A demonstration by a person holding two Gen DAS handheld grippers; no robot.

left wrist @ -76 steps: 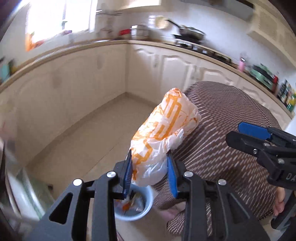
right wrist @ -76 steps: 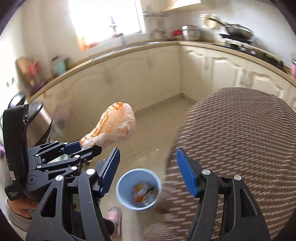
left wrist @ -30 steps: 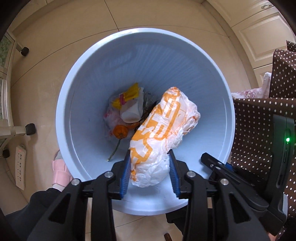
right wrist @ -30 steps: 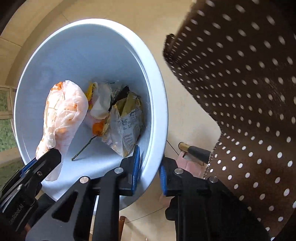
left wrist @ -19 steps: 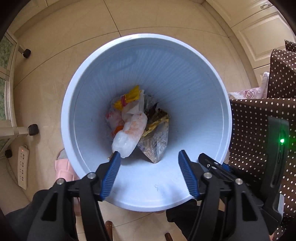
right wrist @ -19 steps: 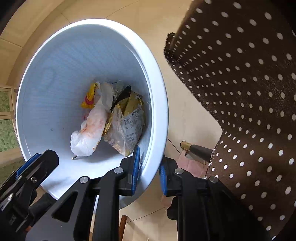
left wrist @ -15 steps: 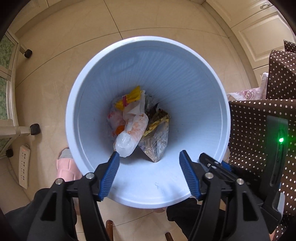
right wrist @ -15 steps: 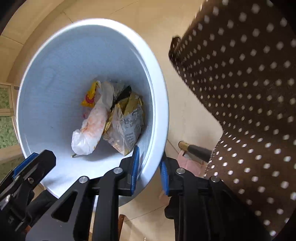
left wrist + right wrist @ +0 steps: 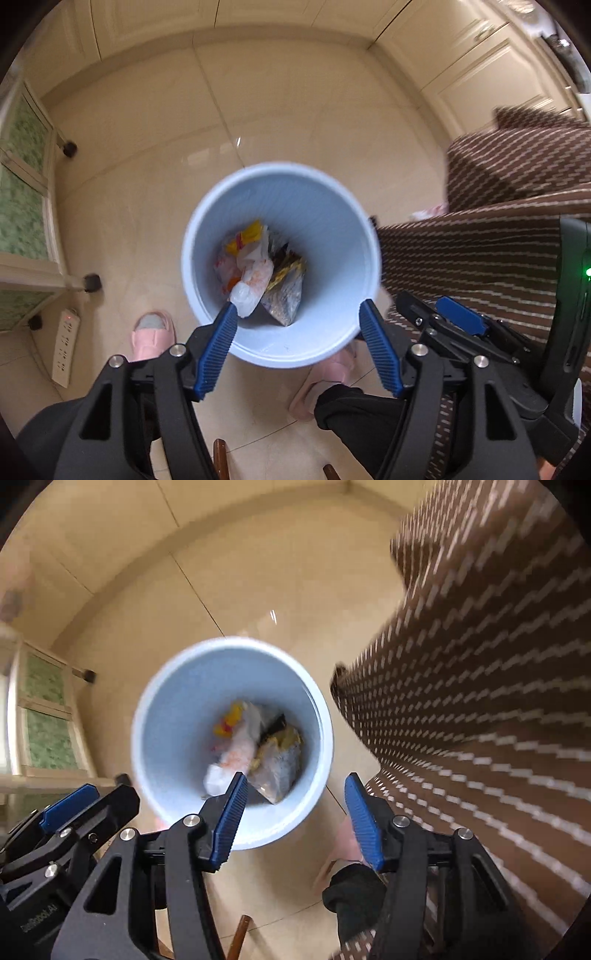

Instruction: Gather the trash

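Note:
A pale blue trash bin point(image 9: 207, 236) stands on the tiled floor below both grippers; it also shows in the right wrist view point(image 9: 166, 716). The orange-and-white plastic bag point(image 9: 255, 280) lies inside it on other wrappers, and it shows blurred in the right wrist view point(image 9: 236, 755). A clear snack packet point(image 9: 286, 295) lies beside it. My left gripper point(image 9: 297, 349) is open and empty, well above the bin. My right gripper point(image 9: 291, 818) is open and empty above the bin's near rim.
A brown dotted tablecloth point(image 9: 498, 236) hangs at the right, close to the bin, and fills the right of the right wrist view point(image 9: 480, 701). Pink slippers point(image 9: 153, 334) stand by the bin. A power strip point(image 9: 64, 347) and a cabinet point(image 9: 22, 206) are at left.
The left gripper opened and the orange-and-white bag dropped into the bin. The right gripper let go of the bin's rim and opened. Both grippers have risen away from the bin.

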